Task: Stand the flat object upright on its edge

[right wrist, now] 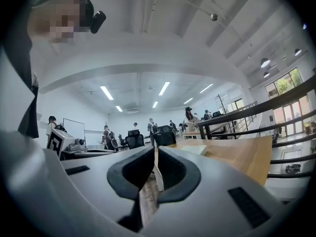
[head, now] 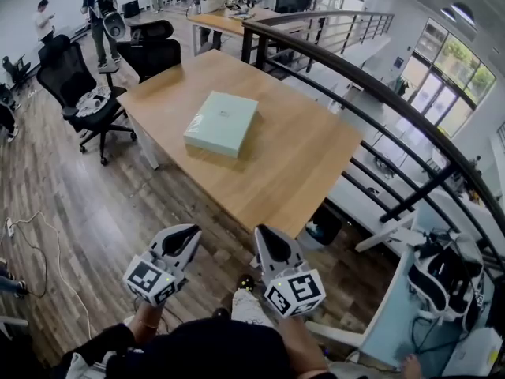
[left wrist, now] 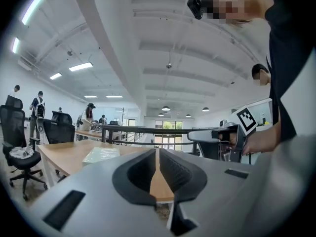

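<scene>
While the pale green box (head: 222,122) lies flat on the wooden table (head: 300,172) in the upper middle of the picture, it looks almost square and sits a little crooked. The left gripper (head: 189,232) and the right gripper (head: 265,235) are well below it, with jaws pressed together and holding nothing.

Wooden table (head: 308,164), plank floor (head: 95,204), black office chairs (head: 75,85).

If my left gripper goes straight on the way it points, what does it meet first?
Probably the wooden table, whose top shows past the shut left gripper; the pale green box lies left of that line. Height is unclear: it might skim over.
</scene>
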{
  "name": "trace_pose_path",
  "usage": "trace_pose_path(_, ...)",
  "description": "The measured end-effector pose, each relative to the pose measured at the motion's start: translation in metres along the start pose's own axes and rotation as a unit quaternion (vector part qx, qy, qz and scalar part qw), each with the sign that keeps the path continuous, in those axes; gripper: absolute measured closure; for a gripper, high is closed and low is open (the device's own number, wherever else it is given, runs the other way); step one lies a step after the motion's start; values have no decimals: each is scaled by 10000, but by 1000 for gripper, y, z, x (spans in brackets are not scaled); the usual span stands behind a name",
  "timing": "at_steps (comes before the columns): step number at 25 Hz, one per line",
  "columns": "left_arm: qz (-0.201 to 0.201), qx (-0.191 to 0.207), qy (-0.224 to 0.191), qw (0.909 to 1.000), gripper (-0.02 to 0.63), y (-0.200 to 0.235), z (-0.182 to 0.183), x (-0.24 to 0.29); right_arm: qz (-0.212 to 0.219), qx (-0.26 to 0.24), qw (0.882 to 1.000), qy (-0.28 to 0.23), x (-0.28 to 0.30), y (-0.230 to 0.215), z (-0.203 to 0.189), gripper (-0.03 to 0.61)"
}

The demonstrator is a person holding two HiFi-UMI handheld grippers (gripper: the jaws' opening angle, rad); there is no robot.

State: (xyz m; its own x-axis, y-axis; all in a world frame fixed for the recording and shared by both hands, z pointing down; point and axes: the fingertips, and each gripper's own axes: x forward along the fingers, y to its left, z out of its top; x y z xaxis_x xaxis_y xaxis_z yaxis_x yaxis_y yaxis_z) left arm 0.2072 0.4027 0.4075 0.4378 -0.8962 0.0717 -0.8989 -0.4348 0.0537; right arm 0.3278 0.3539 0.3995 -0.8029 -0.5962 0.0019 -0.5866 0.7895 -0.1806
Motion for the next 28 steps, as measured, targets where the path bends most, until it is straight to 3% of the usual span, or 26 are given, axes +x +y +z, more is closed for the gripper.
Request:
trace_pose_path(7, 287, 61, -17, 9996, 578, 31, 3, 33, 238, 177, 9995, 47, 41, -31, 4, 546)
trace_pose_path(18, 424, 36, 11, 9991, 577, 58, 18, 90, 413, 384, 9984, -52, 80, -87, 10, 546)
trace_pose_path(28, 773, 169, 58, 9968, 577, 83, 24, 107, 700, 450, 9965, -49, 115, -107, 13, 545)
